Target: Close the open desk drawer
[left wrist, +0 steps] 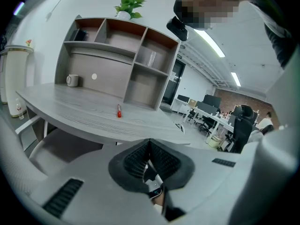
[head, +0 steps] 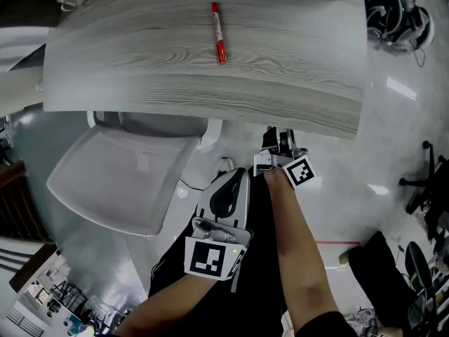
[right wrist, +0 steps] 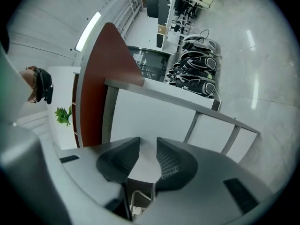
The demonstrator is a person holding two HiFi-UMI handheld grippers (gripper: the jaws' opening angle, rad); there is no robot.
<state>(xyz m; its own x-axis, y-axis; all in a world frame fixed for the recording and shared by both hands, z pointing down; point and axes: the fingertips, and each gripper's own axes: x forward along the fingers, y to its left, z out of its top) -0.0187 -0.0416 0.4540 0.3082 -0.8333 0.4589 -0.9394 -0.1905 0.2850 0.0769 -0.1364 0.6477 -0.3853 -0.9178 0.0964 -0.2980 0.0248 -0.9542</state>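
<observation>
Pale grey wood-grain surface across the upper head view. Under its near right edge, white flat-fronted desk drawer, standing open: stiff, smooth, probably light on runners, best pushed squarely by its thin front panel. Apparently pinching that panel, right tongs; closed and empty, left tongs.

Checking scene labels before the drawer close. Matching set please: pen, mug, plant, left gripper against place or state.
1 red pen
2 white mug
3 plant
4 left gripper

A on top of the shelf unit
B jaws together, nothing between
C lying mid-desk
D on the desk, by the shelf unit's left end

Pairs: 1-C, 2-D, 3-A, 4-B
</observation>
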